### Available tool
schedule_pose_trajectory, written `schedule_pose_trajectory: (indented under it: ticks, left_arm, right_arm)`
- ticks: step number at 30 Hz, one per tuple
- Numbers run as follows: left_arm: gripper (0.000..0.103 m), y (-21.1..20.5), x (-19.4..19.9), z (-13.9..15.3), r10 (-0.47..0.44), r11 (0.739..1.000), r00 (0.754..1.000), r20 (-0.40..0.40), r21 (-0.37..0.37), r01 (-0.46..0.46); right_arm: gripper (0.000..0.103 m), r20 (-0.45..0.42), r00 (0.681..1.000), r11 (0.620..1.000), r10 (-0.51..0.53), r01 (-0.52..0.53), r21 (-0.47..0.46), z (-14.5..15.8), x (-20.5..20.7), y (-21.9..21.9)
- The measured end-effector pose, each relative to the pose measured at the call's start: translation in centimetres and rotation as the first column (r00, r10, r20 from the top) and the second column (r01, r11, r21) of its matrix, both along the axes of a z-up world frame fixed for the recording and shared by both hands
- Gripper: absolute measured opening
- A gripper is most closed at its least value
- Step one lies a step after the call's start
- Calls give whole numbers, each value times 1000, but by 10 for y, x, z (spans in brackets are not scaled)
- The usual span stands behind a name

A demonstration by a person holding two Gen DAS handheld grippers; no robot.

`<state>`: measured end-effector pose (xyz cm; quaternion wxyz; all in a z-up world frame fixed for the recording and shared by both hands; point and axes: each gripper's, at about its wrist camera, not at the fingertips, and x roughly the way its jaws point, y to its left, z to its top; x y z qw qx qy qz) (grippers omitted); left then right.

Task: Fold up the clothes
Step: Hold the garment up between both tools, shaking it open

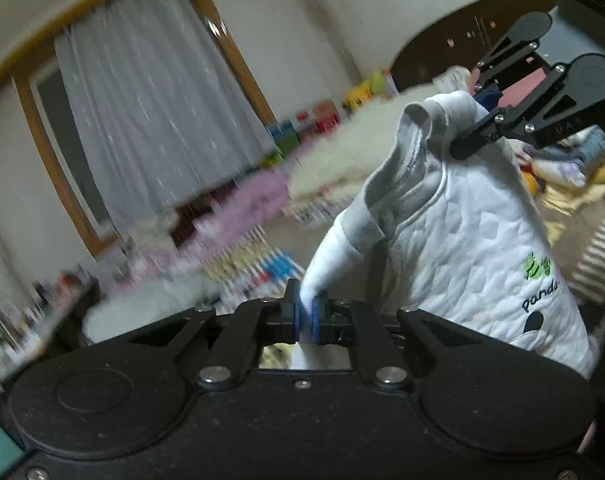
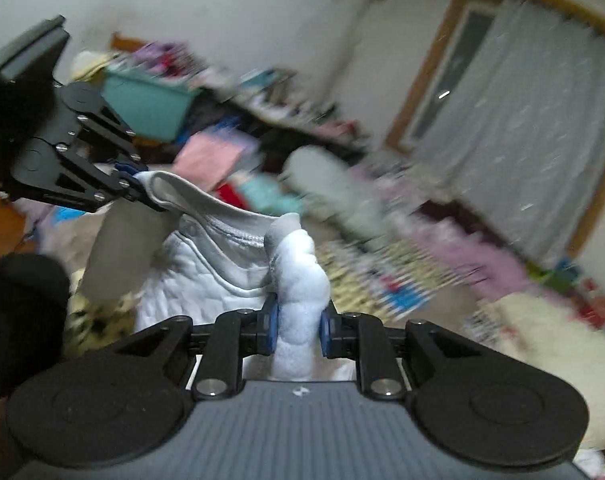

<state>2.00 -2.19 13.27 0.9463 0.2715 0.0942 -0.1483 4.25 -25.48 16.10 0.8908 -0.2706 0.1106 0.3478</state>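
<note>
Both grippers pinch one white quilted top (image 1: 474, 240) aloft; left gripper (image 1: 307, 316) and right gripper (image 2: 298, 322) clamp its shoulders. Blurred curtain (image 1: 150, 100) and pink bedding (image 1: 242, 204) lie beyond.

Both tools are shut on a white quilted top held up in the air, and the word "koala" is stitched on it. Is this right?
Not quite: the left wrist view shows "panda" stitched on the white quilted top, not "koala". Otherwise right: left tool and right tool are shut on it, held up.

One white quilted top (image 1: 474, 236), two grippers, one teal bin (image 2: 148, 110), one curtain (image 1: 150, 112).
</note>
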Motion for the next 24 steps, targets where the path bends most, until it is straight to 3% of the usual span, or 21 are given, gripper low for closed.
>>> schedule_pose_trajectory:
  ticks: [7,13,20,24]
  left_arm:
    - [5,1,-20,46,6,1000,993,118,12,-8]
    - [5,6,-44,45,-7,1000,994,111,2,7]
    - [5,7,-51,21,-54,998,998,21,-26,55]
    - [5,11,-37,1,-73,996,995,-70,-65,68]
  right_arm:
    - [22,202,976,996,-86,84,18,42,-15,1]
    - [22,322,943,995,-85,97,-21,47,-36,3]
    - [22,322,945,992,-53,86,-89,30,-47,4]
    - [23,258,966,988,-17,57,-147,20,-43,7]
